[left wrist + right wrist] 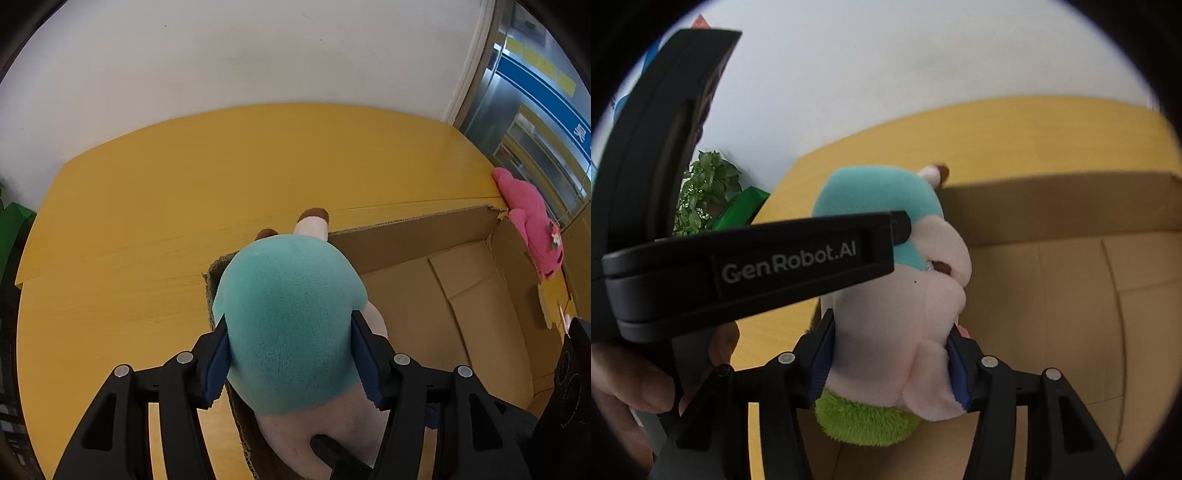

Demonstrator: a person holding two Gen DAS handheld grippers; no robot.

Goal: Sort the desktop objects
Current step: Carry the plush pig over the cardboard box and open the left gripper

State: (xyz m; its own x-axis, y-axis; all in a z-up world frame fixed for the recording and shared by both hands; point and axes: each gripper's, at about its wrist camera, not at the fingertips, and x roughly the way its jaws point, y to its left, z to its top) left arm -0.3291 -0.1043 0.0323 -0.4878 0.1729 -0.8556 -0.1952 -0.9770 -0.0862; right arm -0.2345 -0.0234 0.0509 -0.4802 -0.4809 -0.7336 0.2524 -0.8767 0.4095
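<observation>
The yellow table (155, 206) spans the scene and ends at a white wall (240, 51) on the far side. An open cardboard box (461, 302) sits on the right part of the table, its flaps up and its floor bare in the visible area.

The plush toy (291, 332), with a teal body part, pale pink parts and brown-tipped limbs, is suspended over the near left corner of the box, partly above the box wall. In the right wrist view a green fuzzy part (864, 421) of the toy sits lowest, just inside the box.

The left gripper (290, 354) grasps the toy's teal section: both blue pads (218, 354) press into the fabric on either side. The right gripper (890, 362) grasps the toy's pale pink section, with its pads (822, 354) likewise pressed against the plush.

A pink plush (532, 221) lies at the far right corner of the box, outside its wall. A potted green plant (705, 188) stands off the table's left end.

A hand (635, 380) grips the left tool's handle at near left of the right wrist view.
</observation>
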